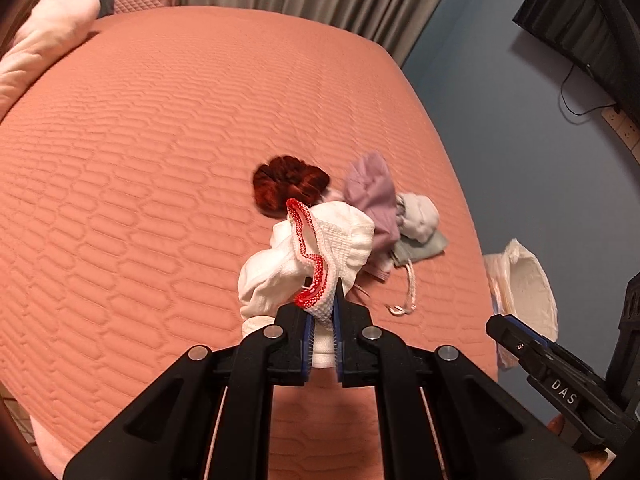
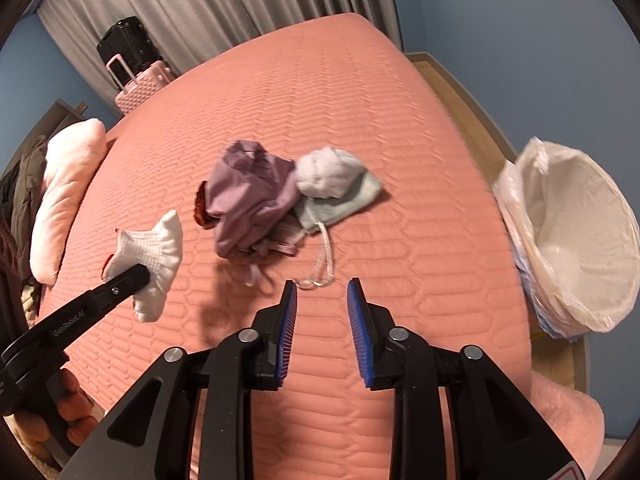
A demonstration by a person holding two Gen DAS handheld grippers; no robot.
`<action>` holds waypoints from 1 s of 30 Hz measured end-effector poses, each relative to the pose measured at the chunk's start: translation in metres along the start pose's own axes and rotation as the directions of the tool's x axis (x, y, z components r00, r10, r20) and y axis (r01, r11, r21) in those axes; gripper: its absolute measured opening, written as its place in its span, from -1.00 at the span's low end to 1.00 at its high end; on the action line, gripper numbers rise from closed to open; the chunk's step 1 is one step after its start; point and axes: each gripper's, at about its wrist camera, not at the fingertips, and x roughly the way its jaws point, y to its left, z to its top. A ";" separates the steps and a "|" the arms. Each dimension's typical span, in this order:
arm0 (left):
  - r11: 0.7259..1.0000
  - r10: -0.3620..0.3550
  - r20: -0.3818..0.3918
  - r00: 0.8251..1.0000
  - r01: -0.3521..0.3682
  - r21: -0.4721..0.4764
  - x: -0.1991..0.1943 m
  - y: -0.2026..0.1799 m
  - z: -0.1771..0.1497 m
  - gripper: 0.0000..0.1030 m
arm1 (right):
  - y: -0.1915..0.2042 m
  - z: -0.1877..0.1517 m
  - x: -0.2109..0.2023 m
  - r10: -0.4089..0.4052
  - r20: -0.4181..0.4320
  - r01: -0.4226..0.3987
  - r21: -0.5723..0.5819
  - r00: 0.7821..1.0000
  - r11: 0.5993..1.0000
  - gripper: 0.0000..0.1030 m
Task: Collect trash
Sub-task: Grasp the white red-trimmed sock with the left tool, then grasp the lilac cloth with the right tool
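While the left gripper (image 1: 322, 284) is clamped tight on a white sock (image 1: 312, 248) with red trim, lifted clear of the pink bed (image 1: 160, 140), the right gripper (image 2: 322, 286) hangs partly open and empty near a cord's loop (image 2: 320, 276). A lined bin (image 2: 568, 240) stands right of the bed.

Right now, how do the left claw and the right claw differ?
The left claw is shut on the white sock with red trim, lifted off the bed; the right claw stands open and empty. The left sits beside the clothes pile; the right is nearer the lined bin. Both point down at the bed.
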 end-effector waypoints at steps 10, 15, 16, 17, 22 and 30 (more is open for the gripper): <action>0.999 0.030 0.054 0.998 -0.029 -0.031 -0.002 0.016 0.031 -0.85 | 0.045 0.025 0.028 0.053 -0.019 -0.054 -0.038 0.998 0.998 -0.23; 0.999 0.028 0.051 0.998 -0.026 -0.031 0.008 0.017 0.041 -0.84 | 0.061 0.041 0.053 0.065 -0.036 -0.066 -0.028 0.997 0.997 -0.07; 0.999 0.026 0.048 0.999 -0.024 -0.031 0.011 0.018 0.042 -0.84 | 0.062 0.044 0.059 0.063 -0.038 -0.064 -0.025 0.997 0.998 -0.02; 0.999 0.027 0.043 0.999 -0.026 -0.031 0.013 0.019 0.044 -0.84 | 0.064 0.046 0.064 0.057 -0.040 -0.058 -0.020 0.998 0.998 0.02; 0.999 0.028 0.016 0.999 -0.027 -0.029 0.027 0.022 0.047 -0.84 | 0.065 0.054 0.091 0.050 -0.069 -0.049 0.013 0.996 0.999 0.07; 0.999 0.036 -0.029 0.999 -0.037 -0.016 0.048 0.022 0.046 -0.84 | 0.067 0.052 0.121 0.051 -0.129 -0.050 0.010 0.990 0.999 -0.40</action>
